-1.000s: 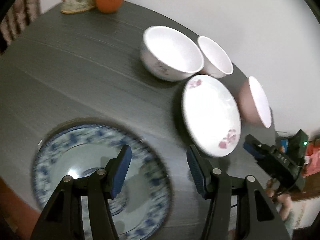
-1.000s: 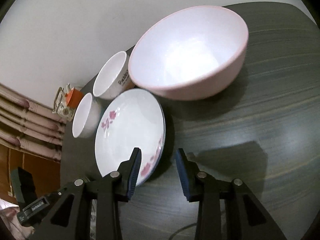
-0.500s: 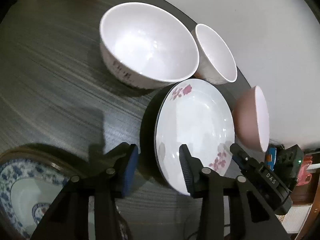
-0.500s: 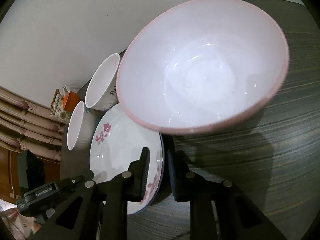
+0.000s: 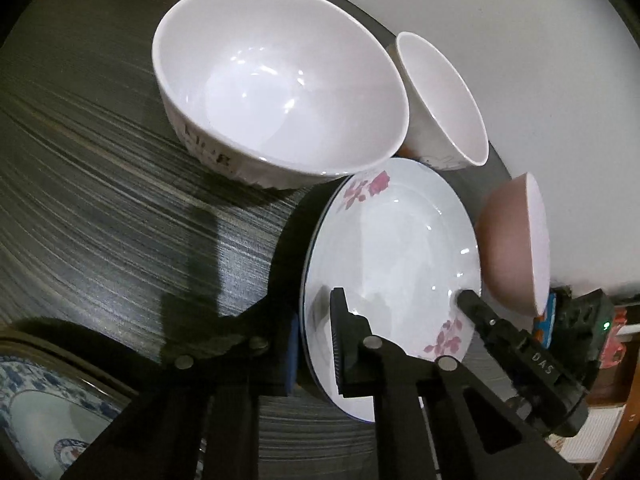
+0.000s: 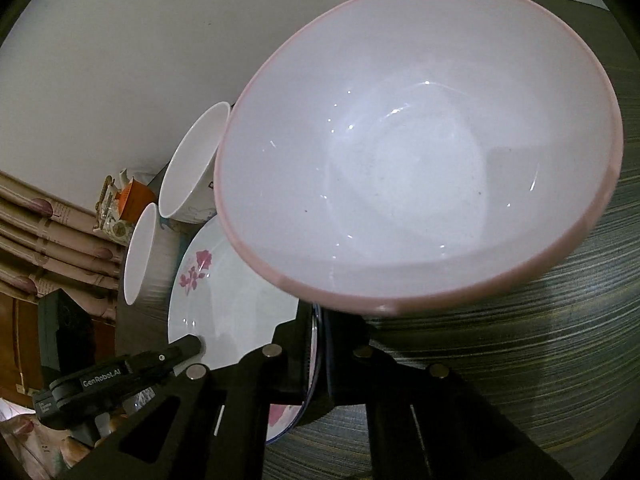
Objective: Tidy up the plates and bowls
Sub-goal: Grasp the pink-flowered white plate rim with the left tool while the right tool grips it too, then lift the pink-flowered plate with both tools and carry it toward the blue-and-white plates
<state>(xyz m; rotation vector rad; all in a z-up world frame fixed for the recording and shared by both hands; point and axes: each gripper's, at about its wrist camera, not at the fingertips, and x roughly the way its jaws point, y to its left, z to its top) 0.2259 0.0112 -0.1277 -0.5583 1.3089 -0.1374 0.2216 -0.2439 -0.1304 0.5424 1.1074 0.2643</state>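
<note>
Both grippers are on the same plate — the white flowered plate (image 5: 392,240), which sits on the dark striped table (image 5: 100,220) between the bowls. The left gripper (image 5: 314,344) straddles the plate's near-left rim, one finger over the top face and the blue-padded one outside and under the edge; the jaws are drawn in close on the rim, pinching it. In the right wrist view the right gripper (image 6: 318,364) does the same on the opposite edge, its two fingers pressed together with the thin rim of the plate (image 6: 224,304) sandwiched between them.

Just beyond the right gripper looms the pink bowl (image 6: 420,168), white inside, pink rim, overhanging the plate's edge (it fills most of that view). In the left view the same pink bowl (image 5: 516,248) stands at the plate's right side. Far-left of the plate sits the large white bowl (image 5: 280,80), its rim overlapping the plate's far edge in the picture, and just beside it to the right the small white bowl (image 5: 440,96). At the near-left corner a blue patterned plate (image 5: 36,412) peeks in — well apart from the others.
</note>
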